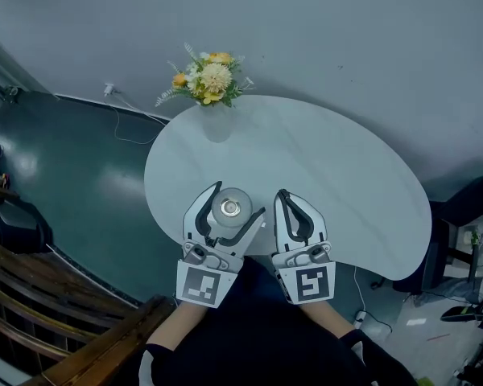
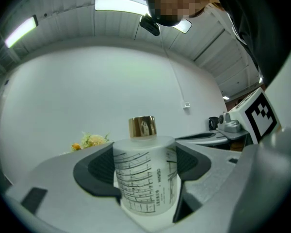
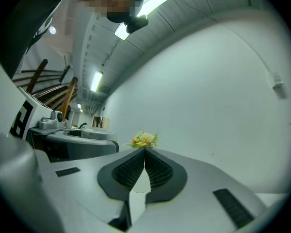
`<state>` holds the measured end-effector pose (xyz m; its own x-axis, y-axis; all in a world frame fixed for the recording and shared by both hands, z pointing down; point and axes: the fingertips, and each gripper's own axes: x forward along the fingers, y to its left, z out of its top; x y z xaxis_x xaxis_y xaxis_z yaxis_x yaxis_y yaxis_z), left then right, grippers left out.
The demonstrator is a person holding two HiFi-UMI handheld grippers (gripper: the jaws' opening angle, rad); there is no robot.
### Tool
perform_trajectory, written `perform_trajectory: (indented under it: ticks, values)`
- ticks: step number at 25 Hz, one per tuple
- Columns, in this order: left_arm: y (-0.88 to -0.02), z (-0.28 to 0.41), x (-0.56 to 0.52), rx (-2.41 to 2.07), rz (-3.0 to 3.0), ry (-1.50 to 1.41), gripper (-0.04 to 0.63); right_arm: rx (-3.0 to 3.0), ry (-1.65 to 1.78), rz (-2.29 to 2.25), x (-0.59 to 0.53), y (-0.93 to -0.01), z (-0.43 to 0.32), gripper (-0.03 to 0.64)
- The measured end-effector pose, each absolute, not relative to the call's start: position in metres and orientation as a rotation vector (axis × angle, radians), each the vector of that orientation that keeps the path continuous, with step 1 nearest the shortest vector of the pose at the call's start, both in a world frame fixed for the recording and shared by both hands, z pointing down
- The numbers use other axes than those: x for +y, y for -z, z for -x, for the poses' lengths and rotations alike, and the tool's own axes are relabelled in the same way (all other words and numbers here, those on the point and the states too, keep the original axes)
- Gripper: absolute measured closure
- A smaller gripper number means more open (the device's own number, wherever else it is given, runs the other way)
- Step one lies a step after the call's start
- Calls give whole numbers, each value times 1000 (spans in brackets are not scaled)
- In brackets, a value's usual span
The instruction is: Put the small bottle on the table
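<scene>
1. State: the left tongs (image 1: 239, 200) are clenched on the small bottle (image 1: 230, 209), with the pads on either side of the frosted body. In the left gripper view the bottle stands upright with its gold cap (image 2: 142, 126) on top.
2. The right tongs (image 1: 284, 194) are pressed together with nothing between them. They sit just beside the left pair, on the left pair's right.
3. Location: in the head view the bottle is over the near edge of the white worktop (image 1: 346, 183). No view shows whether its base touches the surface.
4. Judgement: this is the placing step, and what remains is to lower the bottle and let go.
5. Move slightly inward from the edge before lowering, because a base that is half off the rim would tip.
6. Lower straight down with the cap vertical. The body is smooth, so a tilted grip could let it slip.
7. Do not release until the base sits flat. Then spread the jaws evenly so that neither pad drags the bottle sideways.
8. Retreat toward the body, not upward past the cap.
9. The flowers (image 1: 208, 77) in their vase (image 1: 217, 124) stand at the far side, well apart, so they pose no collision risk.
</scene>
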<state>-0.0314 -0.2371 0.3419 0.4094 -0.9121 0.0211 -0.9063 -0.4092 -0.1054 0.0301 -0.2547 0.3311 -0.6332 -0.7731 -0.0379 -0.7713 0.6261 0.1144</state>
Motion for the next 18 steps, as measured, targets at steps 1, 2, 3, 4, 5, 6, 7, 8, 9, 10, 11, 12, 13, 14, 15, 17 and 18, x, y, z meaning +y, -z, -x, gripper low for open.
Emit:
perform_trajectory:
  ticks: [1, 2, 3, 4, 5, 6, 7, 8, 9, 10, 11, 12, 13, 14, 15, 17, 18]
  values:
    - [-337, 31, -242, 1617, 2540, 77, 252, -2797, 186, -1326, -257, -337, -29, 594]
    - [-333, 31, -248, 1576, 2512, 48, 252, -2782, 182, -1323, -259, -343, -28, 594]
    - [-333, 32, -253, 1553, 2502, 39, 252, -2776, 179, -1324, -262, -346, -27, 594]
    - [-335, 33, -258, 1545, 2505, 42, 252, -2773, 180, -1316, -265, -349, -25, 594]
    - [-339, 35, -263, 1544, 2509, 45, 252, -2772, 183, -1302, -268, -351, -23, 595]
    - [-342, 37, -268, 1545, 2512, 47, 252, -2771, 183, -1293, -272, -354, -21, 594]
    - [-345, 38, -273, 1547, 2513, 47, 252, -2770, 179, -1290, -277, -357, -20, 594]
    - [-349, 39, -279, 1550, 2518, 44, 252, -2770, 173, -1291, -281, -360, -20, 594]
    - [-353, 40, -284, 1552, 2523, 41, 252, -2772, 170, -1293, -286, -363, -20, 594]
    - [-356, 41, -289, 1549, 2527, 40, 252, -2776, 173, -1293, -290, -366, -19, 594]
    - [-360, 42, -293, 1544, 2529, 45, 252, -2781, 180, -1290, -294, -369, -17, 594]
    - [-364, 44, -298, 1540, 2531, 51, 252, -2784, 186, -1287, -298, -373, -15, 594]
    - [-369, 46, -302, 1539, 2533, 51, 252, -2785, 190, -1283, -302, -377, -13, 594]
    - [-373, 47, -306, 1540, 2537, 47, 252, -2784, 196, -1280, -305, -381, -11, 594]
    - [-377, 48, -310, 1540, 2540, 43, 253, -2782, 203, -1279, -309, -385, -10, 594]
    - [-386, 48, -317, 1541, 2545, 41, 253, -2782, 213, -1280, -316, -392, -8, 594]
    - [-391, 49, -321, 1541, 2547, 41, 253, -2783, 211, -1282, -320, -396, -7, 594]
